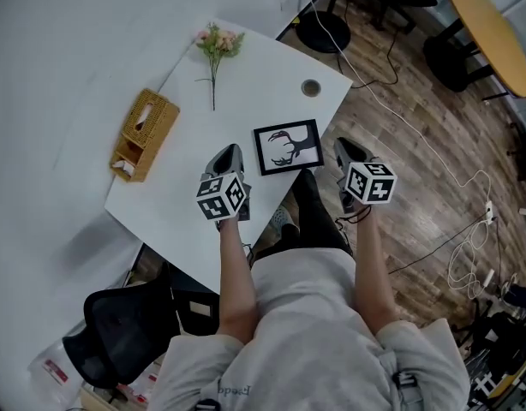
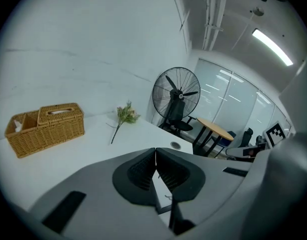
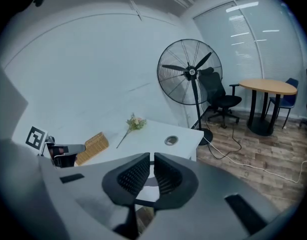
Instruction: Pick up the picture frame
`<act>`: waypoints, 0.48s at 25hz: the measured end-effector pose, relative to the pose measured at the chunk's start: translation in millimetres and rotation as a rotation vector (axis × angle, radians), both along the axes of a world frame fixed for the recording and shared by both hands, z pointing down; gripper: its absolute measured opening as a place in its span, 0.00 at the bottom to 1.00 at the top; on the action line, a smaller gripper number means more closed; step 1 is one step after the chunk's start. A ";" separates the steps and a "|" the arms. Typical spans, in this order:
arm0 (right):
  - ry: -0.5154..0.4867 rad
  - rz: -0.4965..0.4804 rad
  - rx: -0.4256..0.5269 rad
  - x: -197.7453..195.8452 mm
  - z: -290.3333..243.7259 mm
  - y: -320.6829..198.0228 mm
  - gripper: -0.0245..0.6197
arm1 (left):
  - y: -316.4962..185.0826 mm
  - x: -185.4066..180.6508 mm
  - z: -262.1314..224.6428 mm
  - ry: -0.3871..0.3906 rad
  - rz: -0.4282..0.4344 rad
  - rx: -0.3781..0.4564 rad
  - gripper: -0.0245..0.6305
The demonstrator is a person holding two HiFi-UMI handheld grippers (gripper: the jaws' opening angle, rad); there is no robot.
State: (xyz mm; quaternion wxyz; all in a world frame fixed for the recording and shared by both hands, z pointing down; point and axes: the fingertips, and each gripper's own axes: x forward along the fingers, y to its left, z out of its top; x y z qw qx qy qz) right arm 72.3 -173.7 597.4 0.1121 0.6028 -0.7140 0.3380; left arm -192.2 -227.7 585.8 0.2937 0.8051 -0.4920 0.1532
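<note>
The black picture frame (image 1: 288, 147) with an antler drawing lies flat near the front right edge of the white table (image 1: 173, 197). My left gripper (image 1: 229, 153) hangs just left of the frame, jaws shut and empty. My right gripper (image 1: 343, 146) hangs just off the table edge to the frame's right, also shut on nothing. In the left gripper view the closed jaws (image 2: 156, 157) hide most of the frame (image 2: 162, 193). In the right gripper view a strip of the frame (image 3: 146, 194) shows below the closed jaws (image 3: 152, 162).
A wicker tissue box (image 1: 143, 134) stands at the table's left, a pink flower sprig (image 1: 217, 45) lies at the back, and a cable grommet (image 1: 311, 87) sits near the right corner. A standing fan (image 3: 190, 71), a round wooden table (image 1: 490, 32), floor cables and an office chair (image 1: 117, 336) surround the table.
</note>
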 end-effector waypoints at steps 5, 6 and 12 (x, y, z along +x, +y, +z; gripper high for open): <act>0.023 -0.047 -0.099 -15.4 43.0 -13.1 0.14 | 0.9 5.8 46.8 -0.038 -0.004 -0.101 0.08; 0.027 -0.055 -0.114 -17.3 48.7 -14.0 0.14 | 2.0 7.0 53.8 -0.044 -0.007 -0.117 0.08; 0.028 -0.084 -0.194 -17.4 81.2 -20.2 0.20 | 0.9 17.2 88.4 -0.078 -0.007 -0.202 0.09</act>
